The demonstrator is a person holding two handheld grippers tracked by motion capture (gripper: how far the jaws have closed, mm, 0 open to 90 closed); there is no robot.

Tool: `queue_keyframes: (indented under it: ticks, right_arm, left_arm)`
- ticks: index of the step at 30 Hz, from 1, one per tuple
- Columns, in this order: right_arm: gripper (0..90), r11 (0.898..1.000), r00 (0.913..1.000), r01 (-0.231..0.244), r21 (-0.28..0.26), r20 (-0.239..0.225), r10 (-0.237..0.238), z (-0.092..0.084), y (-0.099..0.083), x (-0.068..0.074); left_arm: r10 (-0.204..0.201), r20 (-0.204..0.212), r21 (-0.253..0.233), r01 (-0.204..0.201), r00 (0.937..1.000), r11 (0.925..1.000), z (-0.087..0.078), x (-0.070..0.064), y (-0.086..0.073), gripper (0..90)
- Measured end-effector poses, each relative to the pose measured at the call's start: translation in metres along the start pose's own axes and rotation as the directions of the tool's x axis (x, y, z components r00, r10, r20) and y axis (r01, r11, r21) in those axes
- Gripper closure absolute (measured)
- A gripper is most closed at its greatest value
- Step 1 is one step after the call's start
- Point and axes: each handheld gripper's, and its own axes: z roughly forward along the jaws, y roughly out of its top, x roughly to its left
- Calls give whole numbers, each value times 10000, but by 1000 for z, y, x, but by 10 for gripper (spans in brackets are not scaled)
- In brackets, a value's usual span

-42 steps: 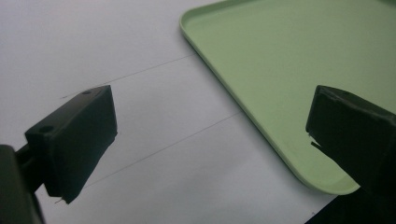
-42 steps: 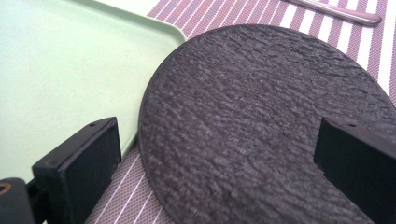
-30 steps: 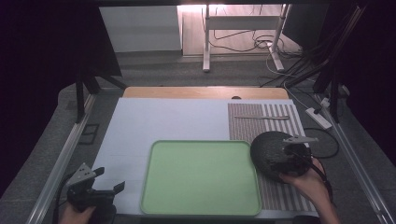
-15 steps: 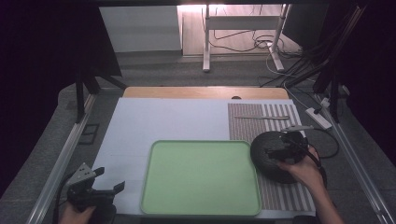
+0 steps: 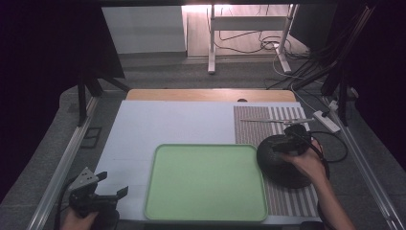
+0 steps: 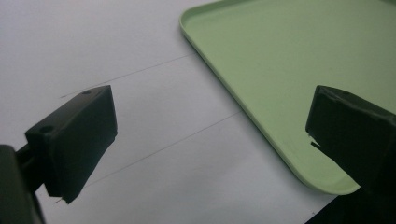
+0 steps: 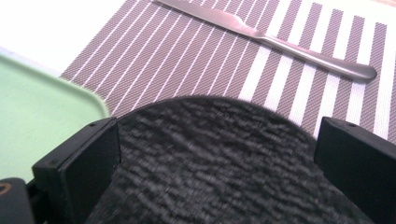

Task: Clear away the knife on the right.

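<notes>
The right gripper (image 5: 293,136) has slid back across the black plate (image 5: 282,160), jaws wide, perhaps touching it. The plate lies on the striped placemat (image 5: 253,124) beside the green tray (image 5: 206,182). The left gripper (image 5: 95,194) hovers open over the white tabletop (image 5: 167,122).

The bowl (image 7: 219,163) looks matt black with a rough, pebbled texture. The knife (image 7: 261,37) is brushed metal with a soft sheen. The mat (image 7: 187,60) is woven cloth (striped, finely ribbed). The tray (image 6: 280,60) is smooth pale-green plastic, faintly glossy. A strip of the desk (image 5: 210,95) looks like wood.
</notes>
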Motion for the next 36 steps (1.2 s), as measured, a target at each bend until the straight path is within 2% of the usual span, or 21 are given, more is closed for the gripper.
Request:
queue_keyframes:
  ticks: [3, 7, 11, 16, 17, 19, 20, 22, 24, 25, 26, 28, 30, 32, 33, 36]
  right_arm:
    - [13, 10000, 10000, 84, 37, -46, -84, 5, 3, -2]
    - [18, 9997, 9999, 86, 225, 119, -89, 15, 10, -7]
    - [82, 9993, 9997, 121, 366, 185, -128, 26, 18, -12]
    - [229, 9993, 9996, 149, 355, 234, -157, 33, 28, -18]
    - [229, 9993, 9996, 149, 355, 234, -157, 33, 28, -18]
    - [299, 9988, 9997, 170, 450, 177, -178, 36, 31, -22]
    - [405, 9986, 9998, 125, 520, 136, -132, 40, 34, -26]
    - [498, 9984, 9999, -1, 569, 103, -5, 43, 36, -32]
    - [564, 9978, 9999, -100, 656, -40, 103, 47, 37, -37]
    - [564, 9978, 9999, -100, 656, -40, 103, 47, 37, -37]
    - [653, 9978, 10000, -35, 666, 5, 35, 49, 39, -41]
    - [683, 9977, 10000, 0, 685, 70, -5, 51, 39, -43]
    - [798, 9967, 10000, 68, 807, 3, -68, 54, 42, -51]
    - [828, 9963, 10000, 56, 862, -14, -55, 55, 43, -53]
    - [898, 9952, 10000, 55, 973, -11, -54, 59, 45, -58]
    - [899, 9930, 9999, 141, 1175, -15, -140, 66, 49, -65]
  left_arm:
    - [15, -1, 8, -15, 10000, 10000, 0, 0, 0, 30]
    - [17, 1, 4, -17, 10000, 10000, 0, 0, 0, 30]
    - [17, 8, 2, -17, 10000, 10000, 0, 0, 0, 30]
    - [7, 7, -1, -7, 10000, 10000, 0, 0, 0, 30]
    - [7, 7, -1, -7, 10000, 10000, 0, 0, 0, 30]
    - [8, 7, -5, -8, 10000, 10000, 0, 0, 0, 30]
    - [2, 9, -7, -2, 10000, 10000, 0, 0, 0, 30]
    - [-4, 12, -6, 4, 10000, 10000, 0, 0, 0, 30]
    - [-2, 11, -10, 2, 10000, 10000, 0, 0, 0, 30]
    - [-2, 11, -10, 2, 10000, 10000, 0, 0, 0, 30]
    - [14, 5, -14, -14, 10000, 10000, 0, 0, 0, 30]
    - [17, 3, -7, -17, 10000, 10000, 0, 0, 0, 30]
    - [26, -1, 7, -26, 10000, 10000, 0, 0, 0, 31]
    - [22, -1, 4, -22, 10000, 10000, 0, 0, 0, 31]
    - [23, 1, 9, -23, 10000, 10000, 0, 0, 0, 31]
    - [12, -1, 27, -12, 10000, 10000, 1, 0, 0, 31]
